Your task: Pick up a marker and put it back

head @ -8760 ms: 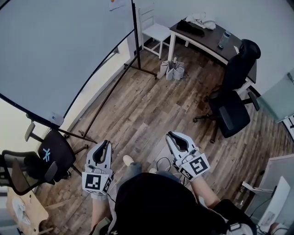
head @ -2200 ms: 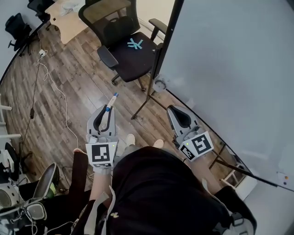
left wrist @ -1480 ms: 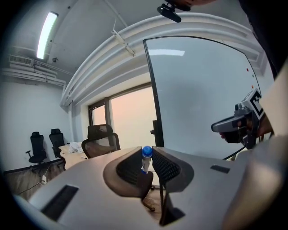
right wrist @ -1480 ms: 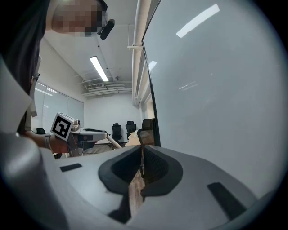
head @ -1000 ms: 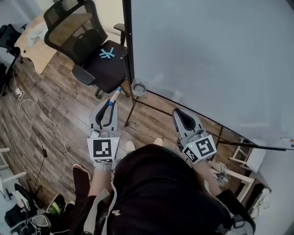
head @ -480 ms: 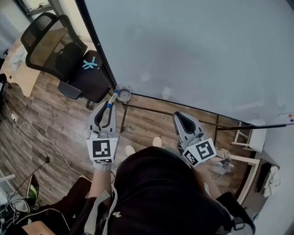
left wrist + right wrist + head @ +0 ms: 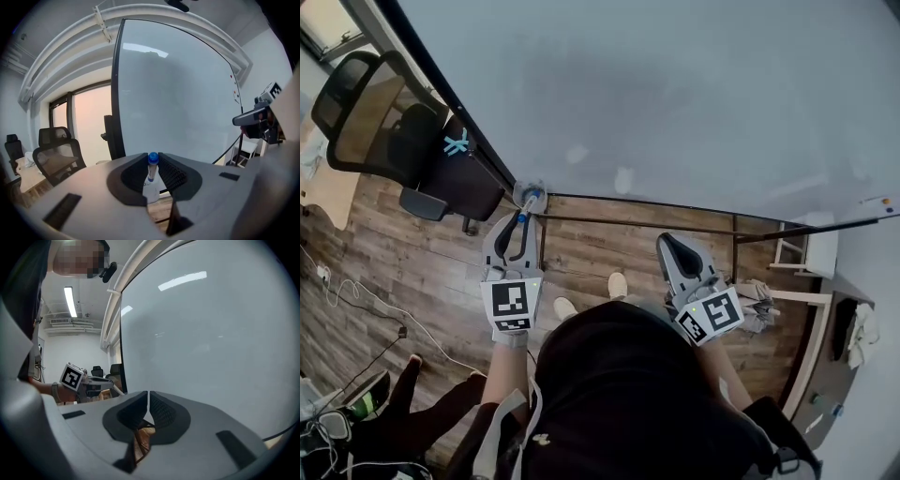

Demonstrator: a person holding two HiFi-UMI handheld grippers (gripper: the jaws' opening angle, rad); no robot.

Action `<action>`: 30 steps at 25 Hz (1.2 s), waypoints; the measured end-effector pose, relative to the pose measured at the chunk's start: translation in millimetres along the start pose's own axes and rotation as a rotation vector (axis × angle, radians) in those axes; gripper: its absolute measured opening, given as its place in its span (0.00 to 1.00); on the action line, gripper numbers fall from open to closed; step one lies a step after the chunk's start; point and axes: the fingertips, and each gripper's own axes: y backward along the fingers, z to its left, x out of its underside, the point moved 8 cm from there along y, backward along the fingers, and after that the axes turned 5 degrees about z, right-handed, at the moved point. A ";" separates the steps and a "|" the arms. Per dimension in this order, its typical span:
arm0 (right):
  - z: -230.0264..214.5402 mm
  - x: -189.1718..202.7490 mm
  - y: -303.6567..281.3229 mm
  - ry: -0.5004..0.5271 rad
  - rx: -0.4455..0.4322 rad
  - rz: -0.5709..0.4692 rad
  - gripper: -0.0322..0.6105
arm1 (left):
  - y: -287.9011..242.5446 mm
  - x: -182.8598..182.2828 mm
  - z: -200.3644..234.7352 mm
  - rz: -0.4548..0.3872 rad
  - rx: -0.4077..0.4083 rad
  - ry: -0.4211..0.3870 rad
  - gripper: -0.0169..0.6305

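Marker (image 7: 152,171) reached cup (image 7: 531,193); left gripper (image 7: 521,225) jaws clamp it; right gripper (image 7: 667,242) jaws closed, empty.

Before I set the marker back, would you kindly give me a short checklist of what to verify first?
1. Grip: left gripper shut on the marker: ok.
2. Approach: marker close to the round holder at the whiteboard corner: ok.
3. Marker tip exactly over the holder's opening: cannot tell.
4. Room inside the holder: cannot tell.
5. Other hand: right gripper shut, empty, away from the holder: ok.
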 end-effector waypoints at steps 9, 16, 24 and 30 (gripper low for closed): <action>0.6 7.8 13.0 -0.016 0.069 0.020 0.09 | -18.9 18.5 0.0 0.046 0.040 -0.003 0.14; 3.4 12.9 22.5 -0.029 0.117 0.030 0.09 | -28.1 30.8 0.4 0.071 0.057 -0.009 0.14; 2.0 17.1 35.5 -0.043 0.163 0.034 0.09 | -36.5 38.6 0.6 0.097 0.061 -0.016 0.14; -0.4 20.3 41.0 -0.061 0.185 0.037 0.09 | -42.1 43.5 1.5 0.122 0.050 -0.016 0.14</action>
